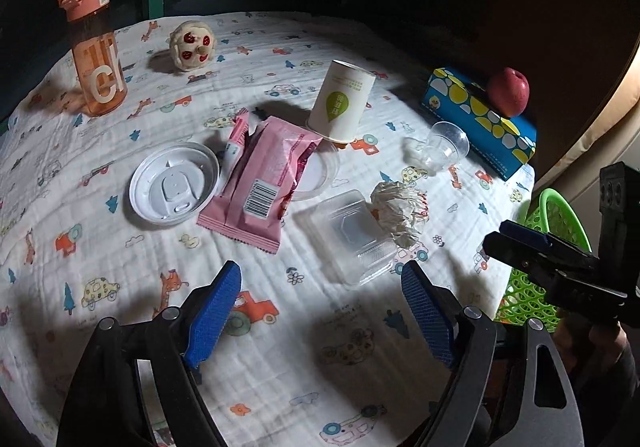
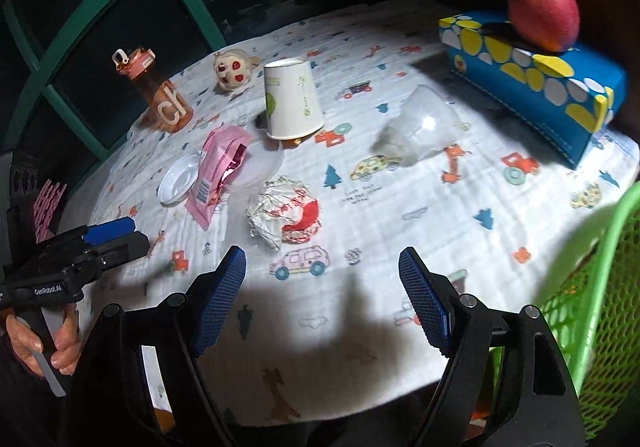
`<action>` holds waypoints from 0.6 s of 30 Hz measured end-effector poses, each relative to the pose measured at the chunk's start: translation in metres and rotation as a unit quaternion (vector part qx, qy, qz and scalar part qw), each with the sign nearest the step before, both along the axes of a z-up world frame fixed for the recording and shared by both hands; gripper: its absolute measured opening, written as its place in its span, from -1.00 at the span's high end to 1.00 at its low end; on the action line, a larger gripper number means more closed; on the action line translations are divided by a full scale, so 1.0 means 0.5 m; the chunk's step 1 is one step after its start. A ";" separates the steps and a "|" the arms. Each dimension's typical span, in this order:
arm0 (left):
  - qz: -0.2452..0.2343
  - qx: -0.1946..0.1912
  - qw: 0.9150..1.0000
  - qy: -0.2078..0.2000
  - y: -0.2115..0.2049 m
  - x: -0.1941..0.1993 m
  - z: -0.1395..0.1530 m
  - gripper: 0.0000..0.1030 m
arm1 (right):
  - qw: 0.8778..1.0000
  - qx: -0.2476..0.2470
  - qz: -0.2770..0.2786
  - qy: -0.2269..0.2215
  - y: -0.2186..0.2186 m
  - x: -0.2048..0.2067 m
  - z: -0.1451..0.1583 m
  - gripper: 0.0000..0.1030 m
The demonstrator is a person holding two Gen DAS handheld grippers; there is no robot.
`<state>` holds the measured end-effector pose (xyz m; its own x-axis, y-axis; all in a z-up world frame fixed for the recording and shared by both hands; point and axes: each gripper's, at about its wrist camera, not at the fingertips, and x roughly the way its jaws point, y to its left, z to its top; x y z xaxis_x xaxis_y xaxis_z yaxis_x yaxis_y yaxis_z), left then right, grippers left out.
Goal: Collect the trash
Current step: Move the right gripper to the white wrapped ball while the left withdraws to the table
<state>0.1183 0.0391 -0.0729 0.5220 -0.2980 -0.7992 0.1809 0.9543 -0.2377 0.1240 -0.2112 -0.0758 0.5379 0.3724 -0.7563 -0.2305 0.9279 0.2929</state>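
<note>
Trash lies on a cartoon-print tablecloth (image 1: 120, 247): a pink wrapper (image 1: 260, 183), a white lid (image 1: 174, 183), an upturned paper cup (image 1: 340, 99), a clear plastic cup (image 1: 444, 145) on its side, a clear clamshell tray (image 1: 352, 235) and a crumpled paper ball (image 1: 400, 211). My left gripper (image 1: 320, 315) hovers open over the near cloth, short of the tray, with nothing between its fingers. My right gripper (image 2: 322, 299) is open and empty too, just short of the paper ball (image 2: 286, 213). A green mesh basket (image 2: 600, 307) stands at the table's right edge.
An orange water bottle (image 1: 96, 59) and a round plush toy (image 1: 192, 45) stand at the far left. At the far right a red apple (image 1: 508, 91) rests on a blue tissue box (image 1: 480, 119). A dark window with a green frame (image 2: 80, 59) lies behind.
</note>
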 end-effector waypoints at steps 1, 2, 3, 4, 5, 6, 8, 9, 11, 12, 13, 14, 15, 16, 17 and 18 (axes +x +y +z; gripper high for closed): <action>0.002 0.000 1.000 0.000 0.005 0.000 -0.001 -0.51 | 1.000 0.003 0.005 0.003 0.011 0.010 -0.006 -0.50; 0.004 -0.001 1.000 0.001 0.011 -0.001 -0.002 -0.48 | 1.000 0.004 0.008 0.008 0.021 0.021 -0.012 -0.47; 0.005 -0.001 1.000 0.002 0.016 0.000 -0.004 -0.47 | 1.000 0.007 0.011 0.013 0.029 0.032 -0.018 -0.46; 0.007 -0.003 1.000 0.003 0.021 0.000 -0.006 -0.47 | 1.000 0.011 0.014 0.017 0.037 0.042 -0.024 -0.46; 0.008 -0.003 1.000 0.004 0.026 -0.001 -0.007 -0.46 | 1.000 0.012 0.013 0.021 0.044 0.052 -0.030 -0.44; 0.010 -0.005 1.000 0.004 0.030 -0.002 -0.009 -0.46 | 1.000 0.014 0.013 0.025 0.050 0.061 -0.035 -0.42; 0.010 -0.007 1.000 0.006 0.035 -0.003 -0.012 -0.46 | 0.999 0.022 0.015 0.032 0.060 0.078 -0.045 -0.42; 0.010 -0.008 1.000 0.007 0.036 -0.002 -0.014 -0.46 | 0.999 0.023 0.017 0.034 0.066 0.086 -0.050 -0.42; 0.010 -0.011 1.000 0.010 0.036 -0.003 -0.018 -0.46 | 0.999 0.016 0.018 0.036 0.075 0.098 -0.058 -0.41; 0.010 -0.013 1.000 0.012 0.036 -0.002 -0.020 -0.46 | 0.999 0.015 0.018 0.038 0.077 0.103 -0.062 -0.39; 0.010 -0.016 1.000 0.014 0.036 -0.001 -0.021 -0.46 | 0.999 0.018 0.017 0.043 0.079 0.109 -0.067 -0.38; 0.010 -0.018 1.000 0.016 0.036 0.000 -0.023 -0.46 | 0.999 0.021 0.016 0.047 0.079 0.115 -0.072 -0.37; 0.010 -0.020 1.000 0.017 0.034 0.002 -0.025 -0.46 | 0.998 0.025 0.015 0.051 0.078 0.120 -0.078 -0.32; 0.009 -0.020 1.000 0.018 0.031 0.003 -0.026 -0.46 | 0.998 0.029 0.014 0.056 0.078 0.124 -0.083 -0.27; 0.008 -0.021 1.000 0.019 0.027 0.005 -0.028 -0.46 | 0.997 0.037 0.014 0.060 0.076 0.127 -0.086 -0.18; 0.006 -0.021 1.000 0.020 0.023 0.007 -0.029 -0.45 | 0.997 0.044 0.014 0.062 0.074 0.128 -0.087 -0.09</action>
